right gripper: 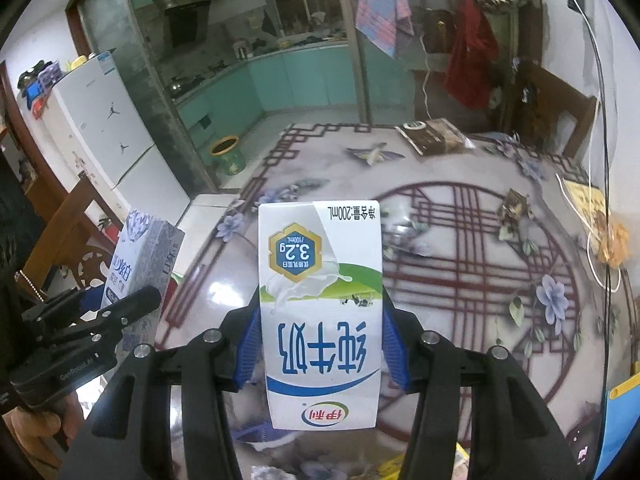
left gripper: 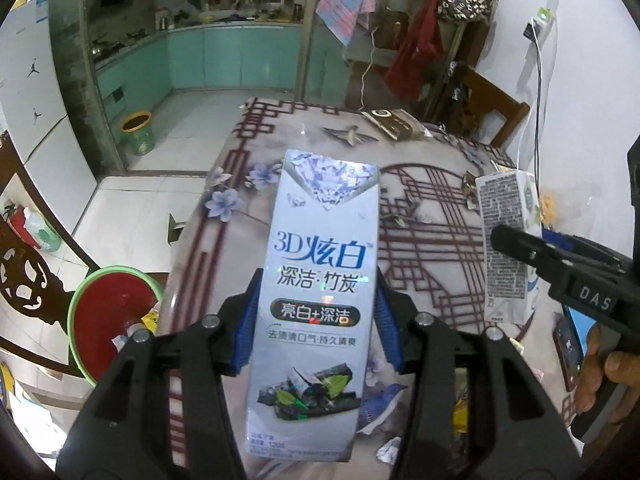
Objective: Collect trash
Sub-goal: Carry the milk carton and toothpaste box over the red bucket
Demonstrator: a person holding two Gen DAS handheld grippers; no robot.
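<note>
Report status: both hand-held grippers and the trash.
Left hand-held gripper shut on toothpaste box. Right hand-held gripper shut on milk carton. Red basin left of table, path unobstructed.

We cannot read the fine print on the toothpaste box (left gripper: 316, 304). The milk carton (right gripper: 320, 312) hides the counter (right gripper: 460, 240) behind it, and the phone (left gripper: 570, 344) is partly covered.

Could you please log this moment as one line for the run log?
left gripper: holds toothpaste box | right gripper: holds milk carton | both above table
</note>
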